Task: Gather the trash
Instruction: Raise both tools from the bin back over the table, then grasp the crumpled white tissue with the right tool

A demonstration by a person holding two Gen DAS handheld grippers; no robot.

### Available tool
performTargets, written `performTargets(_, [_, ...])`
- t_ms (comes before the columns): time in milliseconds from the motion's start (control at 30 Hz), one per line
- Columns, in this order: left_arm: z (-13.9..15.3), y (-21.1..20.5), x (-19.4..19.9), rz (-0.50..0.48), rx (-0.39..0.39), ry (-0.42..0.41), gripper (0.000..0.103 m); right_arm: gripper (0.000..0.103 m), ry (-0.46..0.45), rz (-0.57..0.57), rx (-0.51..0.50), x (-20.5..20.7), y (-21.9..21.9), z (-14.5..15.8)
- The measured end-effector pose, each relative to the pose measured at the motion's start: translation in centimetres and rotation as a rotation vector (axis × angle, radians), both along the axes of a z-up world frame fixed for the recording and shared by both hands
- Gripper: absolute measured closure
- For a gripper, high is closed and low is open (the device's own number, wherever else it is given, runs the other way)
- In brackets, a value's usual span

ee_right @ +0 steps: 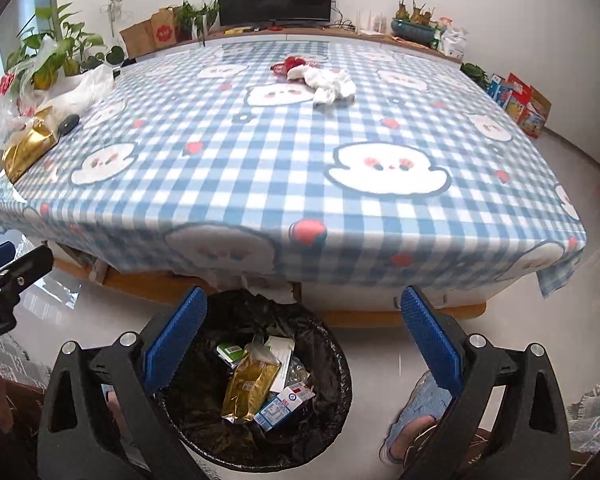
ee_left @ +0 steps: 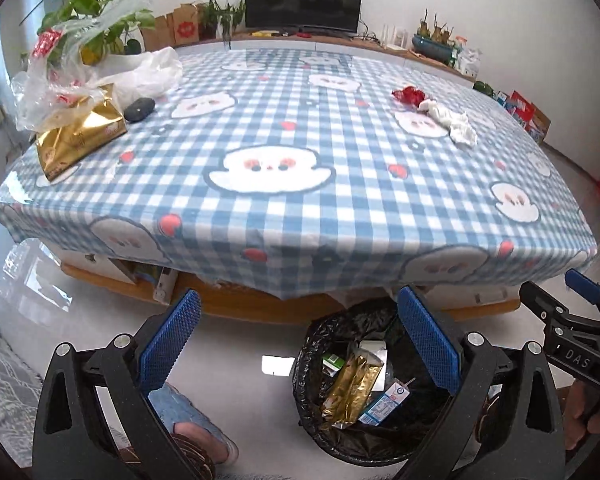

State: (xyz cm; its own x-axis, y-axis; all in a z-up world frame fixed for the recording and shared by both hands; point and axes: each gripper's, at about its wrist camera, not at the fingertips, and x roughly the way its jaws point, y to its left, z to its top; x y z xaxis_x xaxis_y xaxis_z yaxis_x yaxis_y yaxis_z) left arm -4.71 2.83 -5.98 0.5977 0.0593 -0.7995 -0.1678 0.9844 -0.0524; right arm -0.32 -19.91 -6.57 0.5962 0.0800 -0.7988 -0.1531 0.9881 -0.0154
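A black-lined trash bin (ee_right: 332,420) stands on the floor in front of the table, holding a gold wrapper (ee_right: 250,388), a small carton (ee_right: 284,404) and other scraps. My right gripper (ee_right: 302,340) hangs open above it, nothing between its fingers. My left gripper (ee_left: 298,344) is open and empty too, left of the bin (ee_left: 312,364). On the checked tablecloth lie a gold bag (ee_left: 76,136), crumpled clear plastic (ee_left: 60,80), white tissue (ee_right: 332,82) and a red wrapper (ee_right: 288,64).
A dark oval object (ee_left: 139,109) rests near the gold bag. Potted plants (ee_left: 92,12), paper bags and a monitor (ee_left: 302,0) line the far side. A person's blue slippers (ee_left: 188,412) stand on the floor by the bin. Boxes (ee_right: 520,104) sit at the right wall.
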Motion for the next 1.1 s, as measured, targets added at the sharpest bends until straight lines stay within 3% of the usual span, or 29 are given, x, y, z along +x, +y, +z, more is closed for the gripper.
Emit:
performTargets(333, [5.0,-0.1,2.6,-0.032,0.015,-0.008,0.006,0.01,-0.1,-0.004,0.007,2.5,-0.1,6.2])
performTargets(600, [6.8,0.5,7.5,-0.025,0.01,-0.021,0.006,0.01,-0.134,-0.006,-0.024,8.6,-0.4,8.4])
performTargets(967, [6.2,1.4,15.9,-0.025,0.054,-0.001,0.006,0.027,-0.03,-0.005,0.003,20.0,-0.7,6.3])
performTargets(1100, [4.5,2.0,18.2,-0.015,0.018,0.024,0.006,0.034,0.011,-0.002,-0.015,23.6,0.2,4.2])
